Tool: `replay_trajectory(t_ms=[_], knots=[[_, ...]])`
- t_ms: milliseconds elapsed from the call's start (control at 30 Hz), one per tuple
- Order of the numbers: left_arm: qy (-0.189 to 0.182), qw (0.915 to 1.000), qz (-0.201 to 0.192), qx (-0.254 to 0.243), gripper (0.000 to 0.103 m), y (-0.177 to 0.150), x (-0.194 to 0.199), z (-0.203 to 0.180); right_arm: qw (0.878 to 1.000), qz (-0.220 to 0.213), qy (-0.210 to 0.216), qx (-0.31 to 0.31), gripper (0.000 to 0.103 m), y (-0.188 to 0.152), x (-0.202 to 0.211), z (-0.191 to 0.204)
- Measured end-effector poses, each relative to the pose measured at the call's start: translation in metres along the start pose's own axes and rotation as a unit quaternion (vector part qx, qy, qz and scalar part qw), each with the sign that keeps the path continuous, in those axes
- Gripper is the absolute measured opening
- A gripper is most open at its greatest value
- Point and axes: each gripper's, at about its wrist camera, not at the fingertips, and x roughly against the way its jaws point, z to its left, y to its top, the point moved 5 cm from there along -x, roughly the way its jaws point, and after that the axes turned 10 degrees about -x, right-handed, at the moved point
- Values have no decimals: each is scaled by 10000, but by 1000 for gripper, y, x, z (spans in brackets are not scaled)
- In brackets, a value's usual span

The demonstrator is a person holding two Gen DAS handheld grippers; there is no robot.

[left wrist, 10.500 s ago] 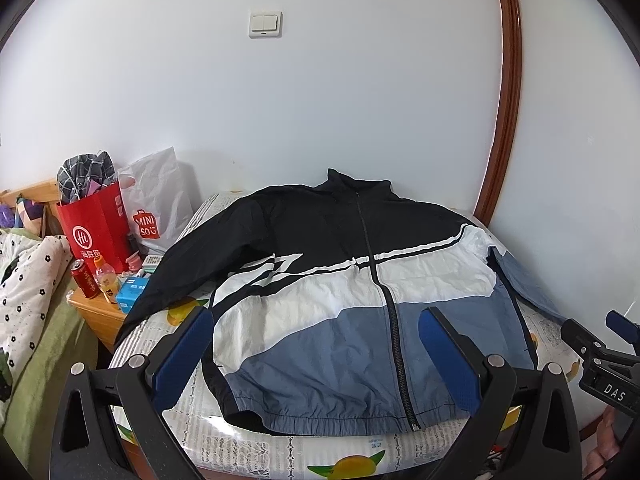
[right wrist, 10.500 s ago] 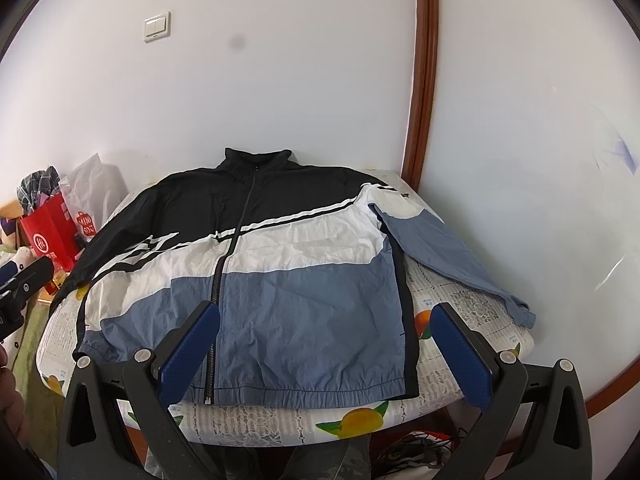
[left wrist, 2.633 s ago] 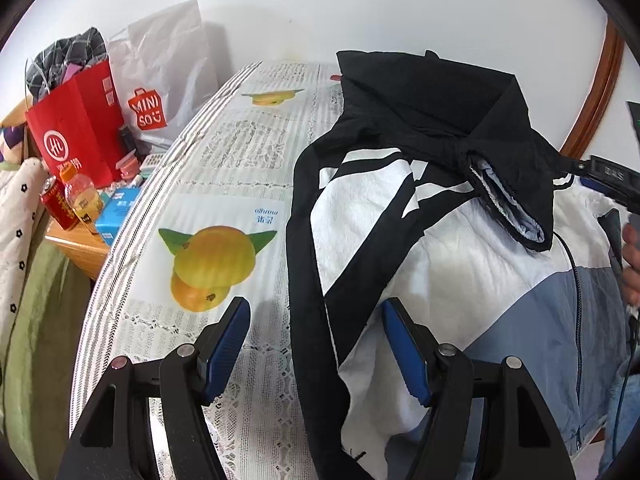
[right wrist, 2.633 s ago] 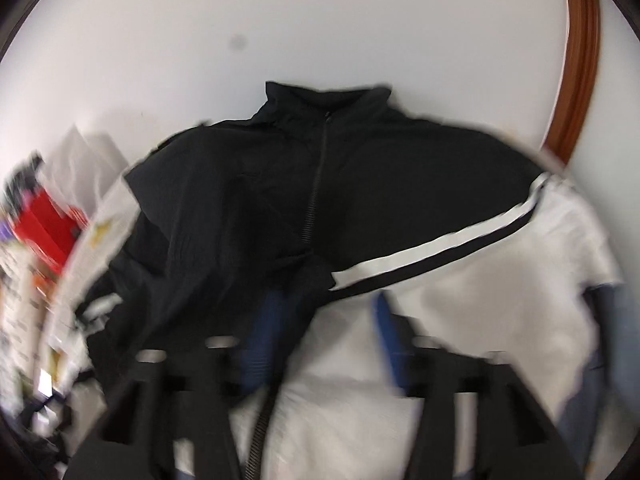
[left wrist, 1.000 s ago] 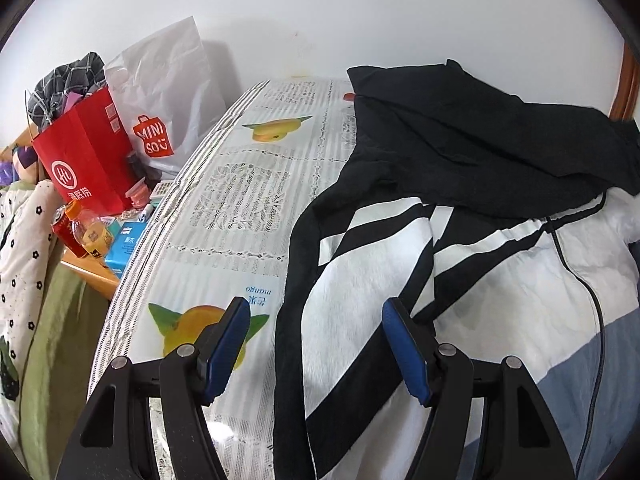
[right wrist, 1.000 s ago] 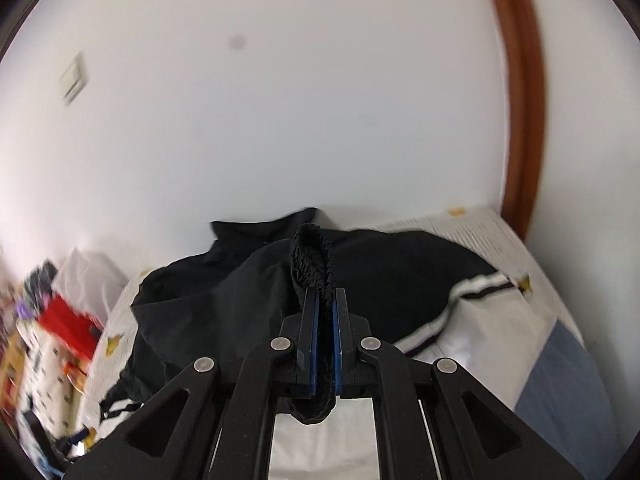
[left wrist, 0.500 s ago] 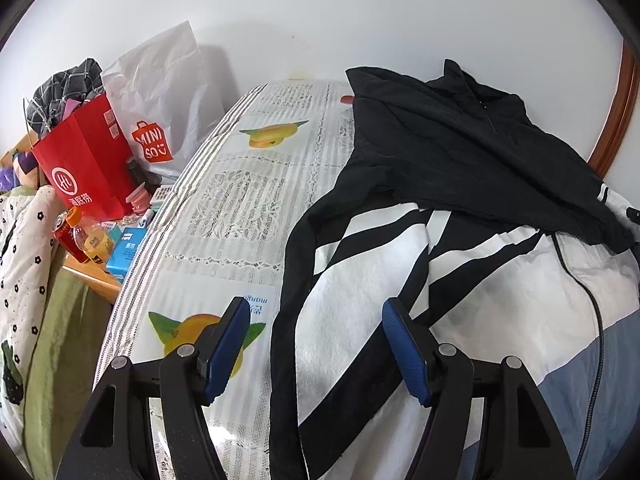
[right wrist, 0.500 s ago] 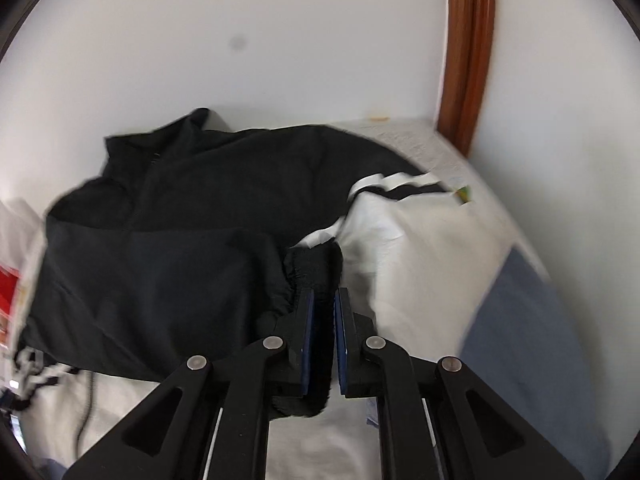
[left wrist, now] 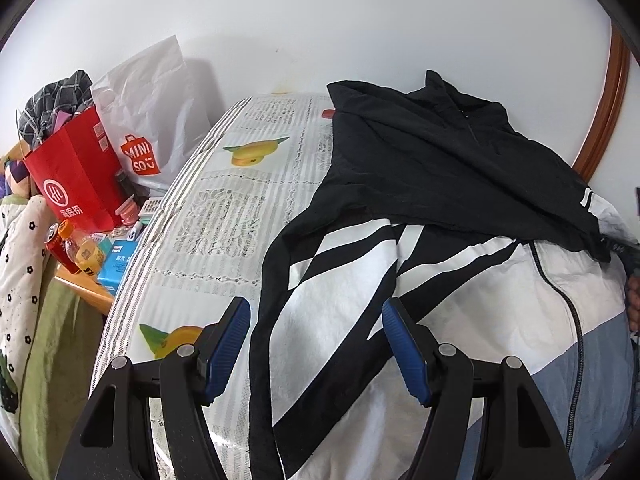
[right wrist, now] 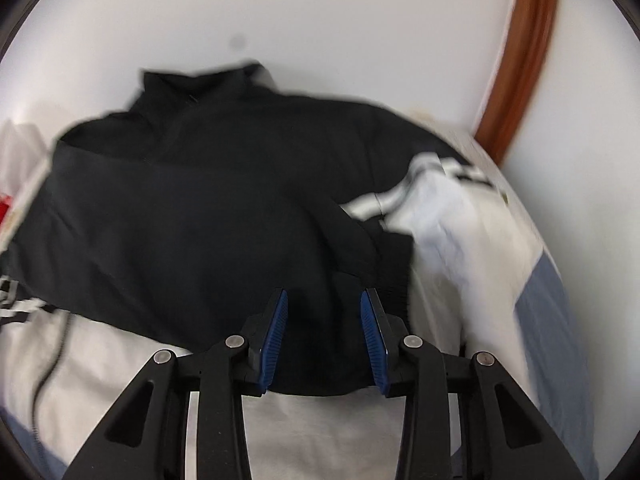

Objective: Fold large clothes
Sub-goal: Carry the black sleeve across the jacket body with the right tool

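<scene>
A black, white and blue zip jacket [left wrist: 460, 280] lies on the table. Its black left sleeve [left wrist: 460, 184] is folded across the chest toward the right. In the right wrist view the sleeve [right wrist: 200, 232] spreads over the jacket, with its cuff [right wrist: 384, 264] just ahead of my right gripper [right wrist: 324, 300]. The right gripper is open and empty, its jaws apart over the sleeve end. My left gripper [left wrist: 316, 312] is open and empty above the jacket's left edge.
The table has a lace and fruit print cloth [left wrist: 224, 216]. To the left stand a red paper bag [left wrist: 76, 176], a white Miniso bag [left wrist: 152, 120], bottles and boxes on a low stand [left wrist: 92, 256]. A wooden door frame [right wrist: 520, 64] is at the right.
My right gripper carried the sleeve cuff across the chest, then opened and let it go. The sleeve now lies flat on the jacket. My left gripper barely moved.
</scene>
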Motion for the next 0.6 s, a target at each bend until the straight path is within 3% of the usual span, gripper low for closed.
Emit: replay_trajectory(t_ms=[200,267,367,433,600], knots=[[30,9999,-67,-102,66,2,3,-4,9999,-25,-166,-26,37,-1,9,-2],[50,9999,-92,-102,66,2,4,-4,9999,-137,29,-21,40,2,20,3],[31,9999,-111,-73,66,3,5,-5,9988,-305,377,95,56,5,34,16],[17,9999,-127,-84,66,3,5,-6,9982,-337,450,204,56,3,32,25],[97,9998,-142,-130,66,7,2,-4,9996,-114,57,235,56,-4,13,23]])
